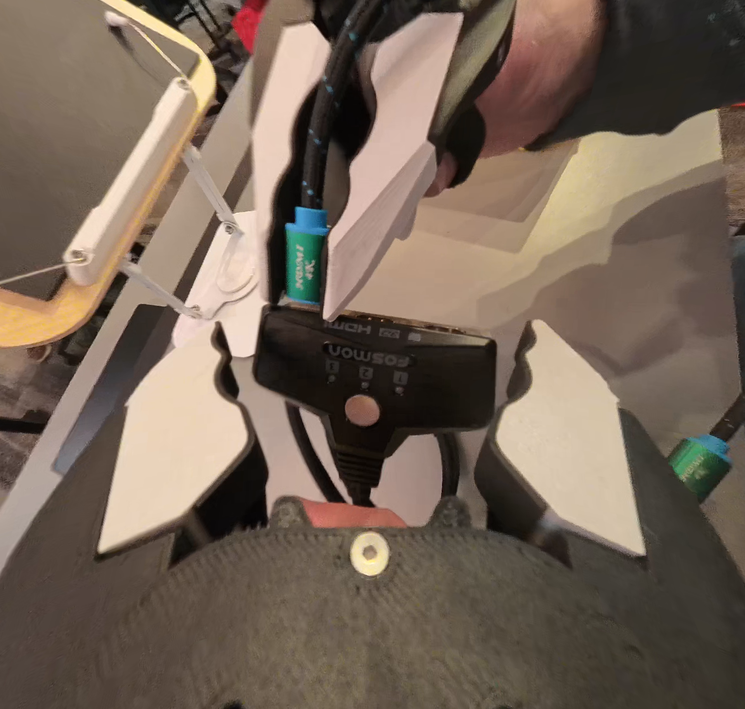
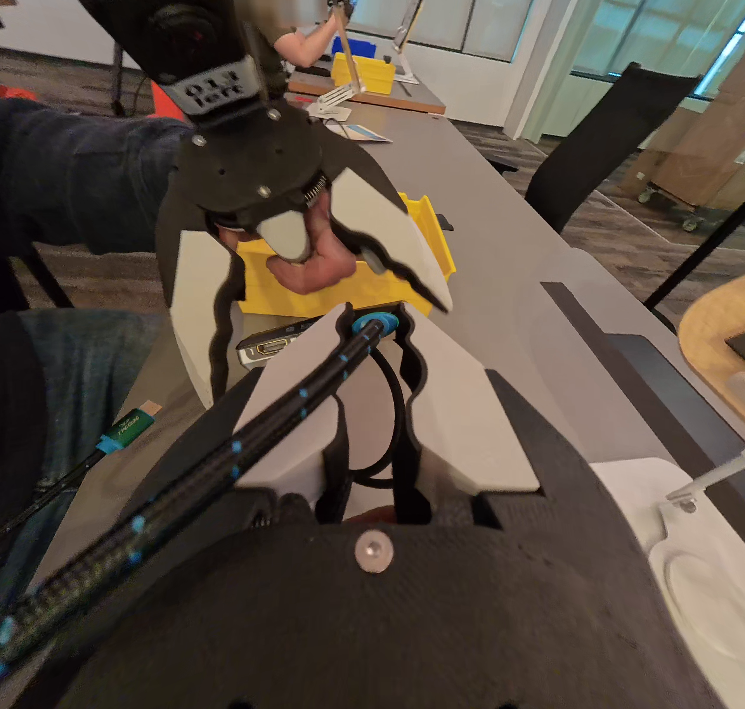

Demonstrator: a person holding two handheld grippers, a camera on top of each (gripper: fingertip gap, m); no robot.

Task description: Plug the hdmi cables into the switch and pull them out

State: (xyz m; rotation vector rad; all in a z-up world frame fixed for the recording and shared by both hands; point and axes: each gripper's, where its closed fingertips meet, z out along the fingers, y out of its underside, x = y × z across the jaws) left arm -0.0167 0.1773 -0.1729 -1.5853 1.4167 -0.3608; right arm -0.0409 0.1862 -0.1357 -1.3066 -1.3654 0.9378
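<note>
At switch (image 1: 375, 375) 12 o'clock: your right gripper (image 1: 300, 307) clenched on plug (image 1: 304, 262), seating it. Left gripper (image 1: 375, 367) released astride switch; clamp before pushing.

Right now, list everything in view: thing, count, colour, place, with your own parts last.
HDMI switch: one, black, on the grey table, between the left gripper's open fingers.
Held HDMI plug: one, green with blue collar, at the switch's end port, inside the right gripper.
Loose HDMI plug: one, green with blue collar, lying on the table, unplugged.
Braided cables: two, black with blue flecks, one per plug.
Yellow bins: two, one behind the switch, one on a far table.
Wooden-edged board: one, dark panel, beside the table.
White mount: one, on the table's edge.
Office chair: one, black, across the table.
Left gripper: open around the switch.
Right gripper: closed on the held plug.
</note>
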